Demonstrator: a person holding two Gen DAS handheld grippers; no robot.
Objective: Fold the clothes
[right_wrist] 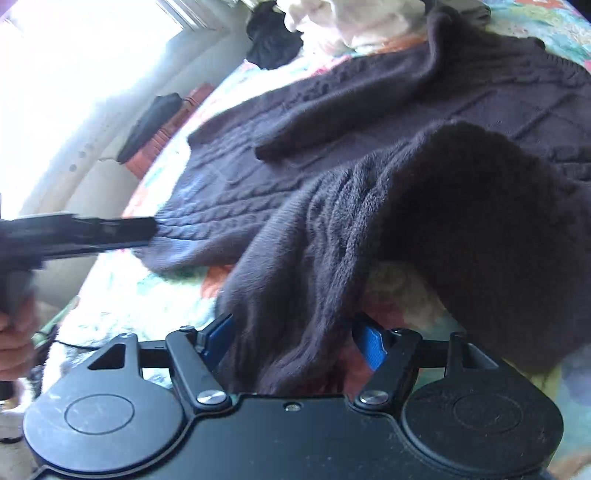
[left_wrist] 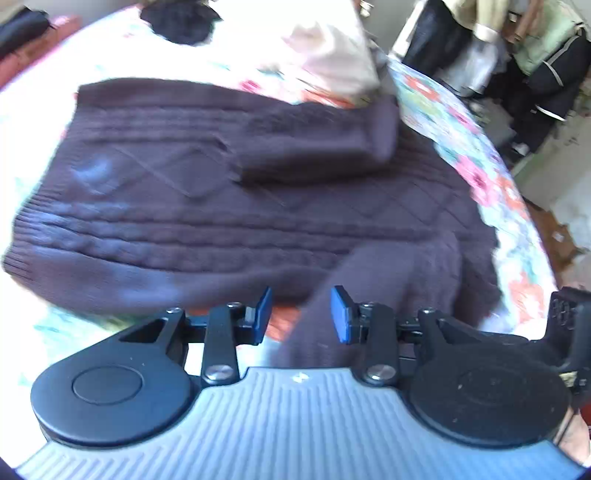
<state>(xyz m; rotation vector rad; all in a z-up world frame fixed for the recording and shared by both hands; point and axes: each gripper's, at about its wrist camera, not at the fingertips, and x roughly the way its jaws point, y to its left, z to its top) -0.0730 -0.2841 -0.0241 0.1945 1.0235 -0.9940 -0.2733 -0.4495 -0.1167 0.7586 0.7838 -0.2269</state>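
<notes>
A dark purple cable-knit sweater lies spread on a bed covered by a floral quilt, directly ahead of both tools. One sleeve is already folded across the body. The other sleeve runs down toward the right tool, and its end sits between that tool's blue pads. The pads stand fairly wide with the knit bunched in the gap, so whether they actually bite the fabric cannot be told from this view. The left tool hangs above the near edge of the sweater with its fingers apart and nothing between them.

The likely step is carrying this sleeve over the body. The main risk is a weak hold: thick, fuzzy knit compresses, so the sleeve could slide out when lifted and drop in a heap. Pulling on it could also drag the whole sweater toward the right tool and undo the folded sleeve, since the left tool pins nothing down. Beyond the sweater, a pale garment and a black one lie close enough to get snagged.
</notes>
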